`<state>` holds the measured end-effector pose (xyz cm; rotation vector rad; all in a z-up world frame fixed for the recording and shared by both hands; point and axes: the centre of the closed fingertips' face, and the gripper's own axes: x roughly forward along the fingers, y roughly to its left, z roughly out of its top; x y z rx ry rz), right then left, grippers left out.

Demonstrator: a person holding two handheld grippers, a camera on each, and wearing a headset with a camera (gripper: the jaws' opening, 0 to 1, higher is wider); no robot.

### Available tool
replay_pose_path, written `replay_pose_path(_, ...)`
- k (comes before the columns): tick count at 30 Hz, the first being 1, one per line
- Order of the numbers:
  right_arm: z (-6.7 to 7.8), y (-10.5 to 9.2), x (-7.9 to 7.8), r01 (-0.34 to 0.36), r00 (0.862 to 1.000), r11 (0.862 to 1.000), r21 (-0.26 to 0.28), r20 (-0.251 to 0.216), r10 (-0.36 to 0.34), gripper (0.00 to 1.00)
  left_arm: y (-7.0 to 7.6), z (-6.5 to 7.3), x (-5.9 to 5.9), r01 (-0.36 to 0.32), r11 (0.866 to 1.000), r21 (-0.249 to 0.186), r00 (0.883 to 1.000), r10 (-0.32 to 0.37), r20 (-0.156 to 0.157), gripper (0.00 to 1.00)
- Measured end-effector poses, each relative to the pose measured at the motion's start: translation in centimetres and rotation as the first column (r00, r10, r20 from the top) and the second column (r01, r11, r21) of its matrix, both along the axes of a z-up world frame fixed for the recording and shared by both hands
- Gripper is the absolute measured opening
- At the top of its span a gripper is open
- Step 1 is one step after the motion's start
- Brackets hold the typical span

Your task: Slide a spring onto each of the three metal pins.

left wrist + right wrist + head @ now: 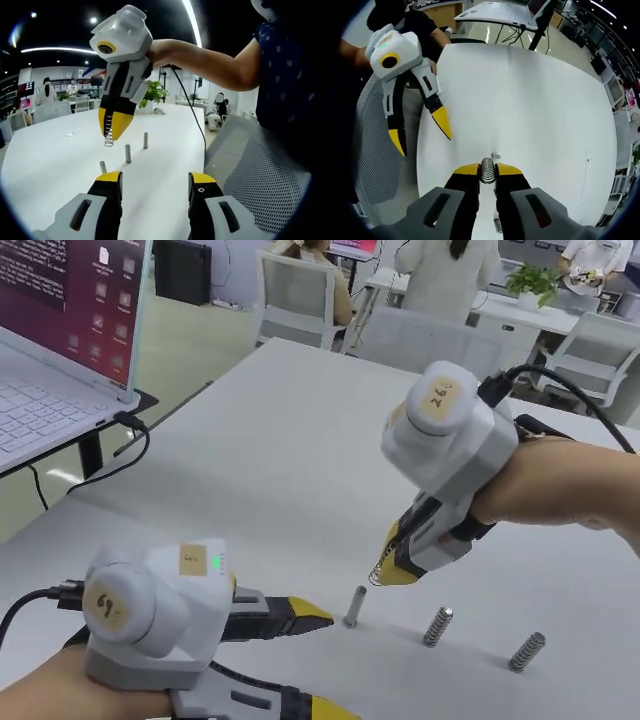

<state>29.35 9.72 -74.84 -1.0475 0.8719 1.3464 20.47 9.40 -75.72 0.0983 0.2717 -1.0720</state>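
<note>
Head view: your right gripper point(385, 575) hung tilted over the table point(280, 460), jaws clamped on a spring point(379, 567). The spring's lower end sat just above and to one side of the bare pin point(355, 606). The two other pins point(437, 626) further along the row each carried a spring already. Your left gripper point(325, 660) lay low near the bare pin, jaws apart, holding nothing. Left gripper view: the spring dangled below the yellow tips, offset from the pin's top and not yet over it. Right gripper view: the spring was pinched across its coils between the tips, with the pin's head just beyond. Risks, as judged: the spring hung at a slant, so lowering it like that could catch its bottom coil on the pin's rim. It might then buckle or flick out of your grip. A sideways nudge from either gripper could tip the pin.
</note>
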Motion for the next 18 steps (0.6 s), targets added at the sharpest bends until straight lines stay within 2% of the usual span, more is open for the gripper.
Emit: replay_pose_path(18,-0.8,0.4,1.3,0.026,1.0,1.0,-0.003,-0.002,-0.026,0.09,0.2,-0.3,0.1,-0.007,1.0,0.003,1.0,0.007,-0.004,0.47)
